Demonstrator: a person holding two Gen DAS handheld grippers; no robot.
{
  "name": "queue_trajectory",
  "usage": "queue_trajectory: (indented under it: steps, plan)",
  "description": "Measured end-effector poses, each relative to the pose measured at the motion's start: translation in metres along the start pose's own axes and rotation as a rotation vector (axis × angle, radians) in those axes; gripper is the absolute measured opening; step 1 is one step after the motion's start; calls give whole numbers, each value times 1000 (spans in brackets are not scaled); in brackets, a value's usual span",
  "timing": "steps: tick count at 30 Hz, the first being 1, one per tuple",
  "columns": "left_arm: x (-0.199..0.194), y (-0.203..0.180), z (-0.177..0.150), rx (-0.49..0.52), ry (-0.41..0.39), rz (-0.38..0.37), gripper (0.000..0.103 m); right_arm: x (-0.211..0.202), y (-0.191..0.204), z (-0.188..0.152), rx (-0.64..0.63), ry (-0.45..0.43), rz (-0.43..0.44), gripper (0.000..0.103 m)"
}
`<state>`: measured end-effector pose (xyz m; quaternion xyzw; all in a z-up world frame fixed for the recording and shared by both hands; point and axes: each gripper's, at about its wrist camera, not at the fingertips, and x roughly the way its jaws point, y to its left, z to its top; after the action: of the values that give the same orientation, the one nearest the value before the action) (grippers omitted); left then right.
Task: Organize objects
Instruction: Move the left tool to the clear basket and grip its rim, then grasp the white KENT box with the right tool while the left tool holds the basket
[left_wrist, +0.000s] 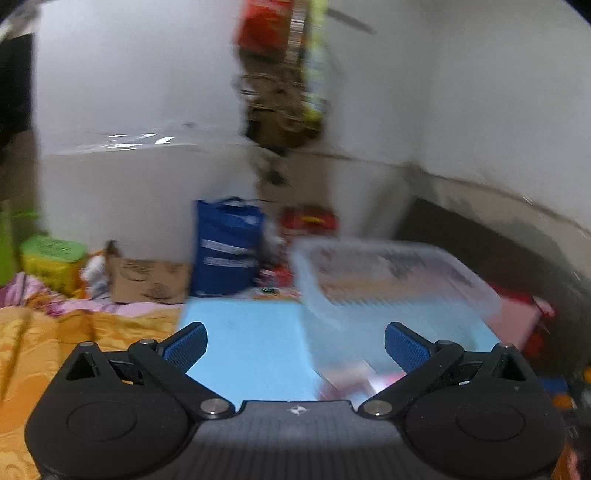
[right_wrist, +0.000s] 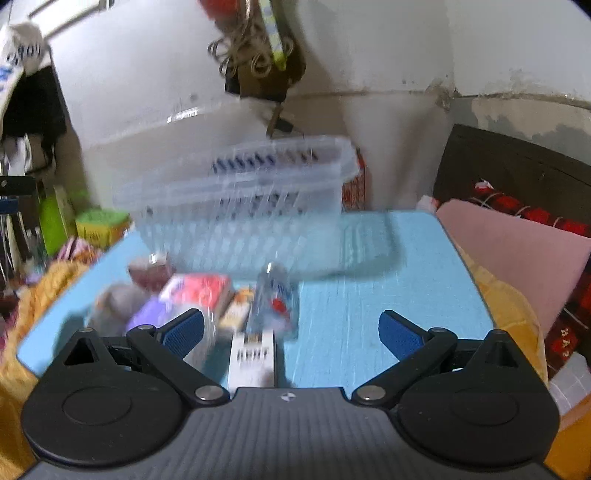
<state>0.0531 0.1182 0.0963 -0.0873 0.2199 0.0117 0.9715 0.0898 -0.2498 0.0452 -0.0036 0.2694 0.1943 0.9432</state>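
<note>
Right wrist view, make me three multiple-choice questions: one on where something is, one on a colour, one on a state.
1. Where is the clear basket?
A. far side of the table, beyond the small items
B. on the pink pillow
C. between the fingers

2. What colour is the table top?
A. red
B. light blue
C. black

3. How is the right gripper?
A. shut on a bottle
B. shut, empty
C. open, empty

Answers: A, it stands behind the clutter; B, the bare surface is light blue; C, fingers spread with nothing gripped.

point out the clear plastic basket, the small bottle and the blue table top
clear plastic basket (right_wrist: 236, 218), right wrist view, on its perforated front wall
small bottle (right_wrist: 275, 299), right wrist view, on its labelled body
blue table top (right_wrist: 388, 314), right wrist view, on a bare patch right of the bottle
</note>
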Motion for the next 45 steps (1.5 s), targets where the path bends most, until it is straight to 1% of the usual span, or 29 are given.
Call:
queue_trajectory:
  steps: [2, 3, 5, 7, 10, 12, 13, 14, 16, 17, 19, 21, 23, 24, 25, 26, 27, 29, 30, 31, 33, 37, 43, 45]
  plan:
    - [11, 10, 22, -8, 10, 26, 103, 2, -4, 13, 16, 3, -2, 103]
    - [22, 13, 32, 5, 41, 42, 103, 4, -5, 19, 19, 3, -5, 103]
    - [47, 13, 42, 52, 100, 48, 102, 8, -7, 26, 26, 10, 14, 103]
    - [68, 10, 44, 46, 95, 48, 100, 16, -8, 28, 40, 26, 30, 103]
    - [101, -1, 38, 46, 130, 7, 99, 24, -6, 21, 34, 26, 11, 103]
    - [121, -12, 32, 43, 146, -4, 95, 23, -6, 13, 35, 19, -1, 103]
    - [128, -17, 26, 47, 139, -8, 93, 21, -7, 9, 43, 11, 4, 103]
    - [132, -22, 21, 57, 143, -12, 93, 20, -9, 4, 49, 6, 16, 103]
    - [142, -27, 15, 85, 184, -12, 92, 17, -12, -3, 60, -6, 15, 103]
    - [146, -27, 16, 90, 186, -4, 89, 15, -14, -6, 65, -14, 11, 103]
    - [150, -27, 22, 83, 183, 37, 87, 13, -17, -7, 72, -21, 13, 103]
    - [150, -29, 30, 96, 170, 38, 87, 10, -18, -9, 75, -27, 29, 103]
    - [152, -37, 37, 132, 174, 44, 87, 6, -16, -11, 54, -39, 28, 103]
    - [155, -42, 38, 162, 181, 60, 87, 4, -15, -12, 47, -50, 17, 103]
    - [158, -46, 39, 192, 192, 76, 81, 2, -14, -14, 38, -57, 9, 103]
    - [161, -47, 39, 200, 196, 98, 65, 1, -11, -17, 29, -60, 1, 103]
    - [163, -46, 38, 185, 187, 110, 56, 1, -10, -19, 24, -66, -5, 103]
    - [169, -38, 37, 128, 184, 77, 42, 1, -9, -24, 19, -68, -16, 103]
    - [174, -34, 37, 97, 195, 48, 38, 0, -8, -26, 20, -73, -18, 103]
    - [177, -33, 37, 88, 204, 28, 33, 0, -7, -30, 21, -75, -20, 103]
    - [180, -34, 34, 87, 200, 34, 30, 0, -6, -34, 16, -72, -27, 102]
    - [188, -41, 24, 106, 211, 51, 22, -3, -3, -42, 30, -87, -31, 103]
    - [192, -39, 22, 102, 194, 55, 22, 2, 3, -46, 24, -68, -10, 103]
    - [193, -41, 22, 116, 194, 65, 22, 5, 3, -46, 11, -43, -11, 103]
